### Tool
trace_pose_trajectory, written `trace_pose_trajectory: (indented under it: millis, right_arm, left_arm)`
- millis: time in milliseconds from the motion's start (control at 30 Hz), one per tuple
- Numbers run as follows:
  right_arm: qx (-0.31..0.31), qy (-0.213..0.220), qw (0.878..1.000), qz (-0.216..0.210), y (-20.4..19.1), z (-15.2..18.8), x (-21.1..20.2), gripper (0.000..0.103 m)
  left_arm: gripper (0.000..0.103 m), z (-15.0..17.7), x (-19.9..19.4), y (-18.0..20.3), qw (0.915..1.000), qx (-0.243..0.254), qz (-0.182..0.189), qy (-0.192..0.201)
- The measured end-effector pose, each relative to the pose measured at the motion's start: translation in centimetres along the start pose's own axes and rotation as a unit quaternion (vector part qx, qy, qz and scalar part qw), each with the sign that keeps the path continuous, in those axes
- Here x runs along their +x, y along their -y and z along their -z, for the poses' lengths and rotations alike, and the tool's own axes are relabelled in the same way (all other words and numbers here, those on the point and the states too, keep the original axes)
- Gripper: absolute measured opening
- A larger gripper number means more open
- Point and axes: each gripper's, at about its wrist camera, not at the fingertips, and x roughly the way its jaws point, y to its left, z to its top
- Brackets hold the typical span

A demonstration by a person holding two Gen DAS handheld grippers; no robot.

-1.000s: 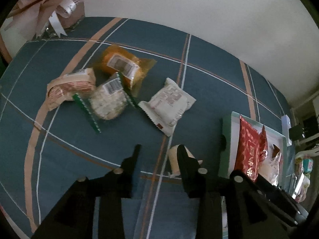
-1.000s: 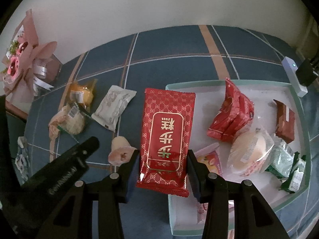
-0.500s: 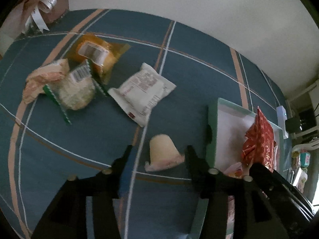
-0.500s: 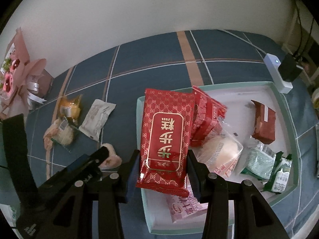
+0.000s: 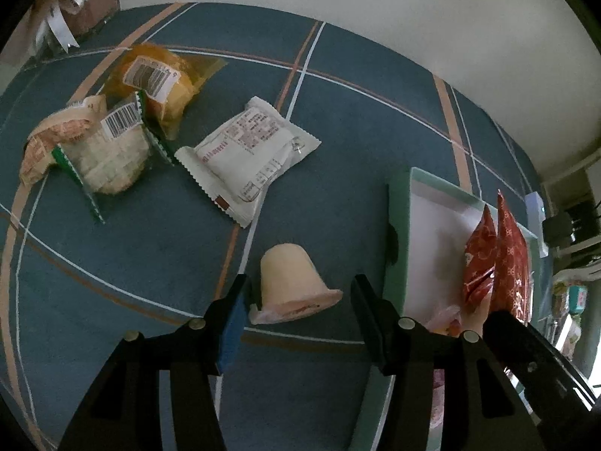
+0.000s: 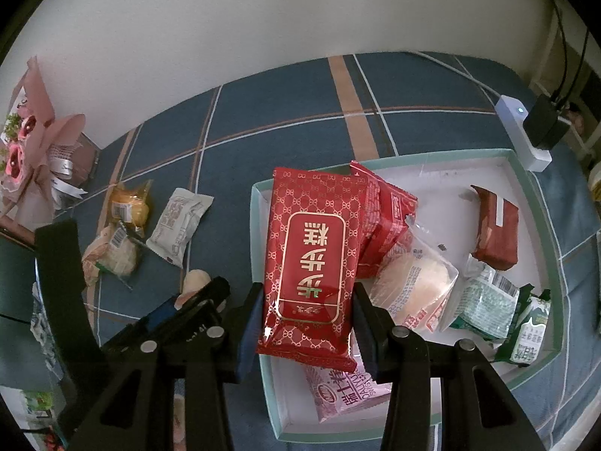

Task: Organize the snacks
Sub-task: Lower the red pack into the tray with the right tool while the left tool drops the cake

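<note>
Left hand-held gripper (image 5: pixel 300 302) spread wide, empty; pudding cup (image 5: pixel 291 282) on its side on the surface right between the fingers, long axis pointing fwd, so left is nearer. Right hand-held gripper (image 6: pixel 308 314) clamps red packet (image 6: pixel 311 259) over the tray (image 6: pixel 541 203).

cloth (image 5: pixel 157 248): matt woven fabric, blue plaid | red pack (image 6: pixel 310 263): glossy foil-like film, gold print | white pack (image 5: pixel 246 156): matt plastic film, serrated ends | cup (image 5: pixel 291 282): smooth pale plastic, film lid | tray (image 6: pixel 541 221): matt card, white inside | grippers (image 5: pixel 300 304) (image 6: pixel 306 319): matt black plastic, metal screws
</note>
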Motion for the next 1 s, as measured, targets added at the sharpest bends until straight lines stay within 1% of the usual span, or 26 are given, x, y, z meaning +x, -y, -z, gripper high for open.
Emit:
trace_pose_trajectory:
  millis: [33,67,333,500,667,767,833,900,1000]
  right_arm:
    - [0.001,-0.001,1.000,0.000,0.0,0.0,0.0,0.047]
    - [0.002,-0.001,1.000,0.000,0.1,0.0,0.1,0.047]
    - [0.008,0.000,1.000,-0.006,0.3,-0.2,-0.2,0.047]
    - [0.015,0.010,1.000,-0.014,0.7,-0.6,-1.0,0.047]
    - [0.027,0.020,0.999,-0.023,1.6,-1.0,-1.8,0.047]
    - [0.046,0.030,0.998,-0.029,3.3,-1.5,-2.5,0.048]
    - [0.059,0.032,0.998,-0.020,4.5,-1.6,-2.5,0.048]
    - [0.081,0.032,0.996,-0.007,6.3,-1.7,-2.4,0.048]
    - [0.106,0.030,0.994,-0.003,8.4,-1.8,-2.1,0.047]
  left_arm:
    - [0.048,0.1,0.0,0.0,1.0000,0.003,-0.003,-0.001]
    - [0.046,0.1,0.0,0.1,1.0000,0.003,-0.001,-0.001]
    - [0.045,-0.3,-0.4,0.0,1.0000,0.000,0.001,-0.002]
    - [0.045,-0.6,-2.3,-0.1,0.9998,0.004,0.009,0.018]
    - [0.045,-1.1,-4.6,1.1,0.9981,0.019,0.034,0.047]
    - [0.045,-1.3,-5.6,2.5,0.9961,0.037,0.051,0.062]
    - [0.045,-1.5,-5.7,3.6,0.9947,0.051,0.060,0.067]
    - [0.045,-1.1,-5.7,4.6,0.9938,0.065,0.060,0.067]
    - [0.045,-0.8,-4.8,6.3,0.9927,0.082,0.064,0.060]
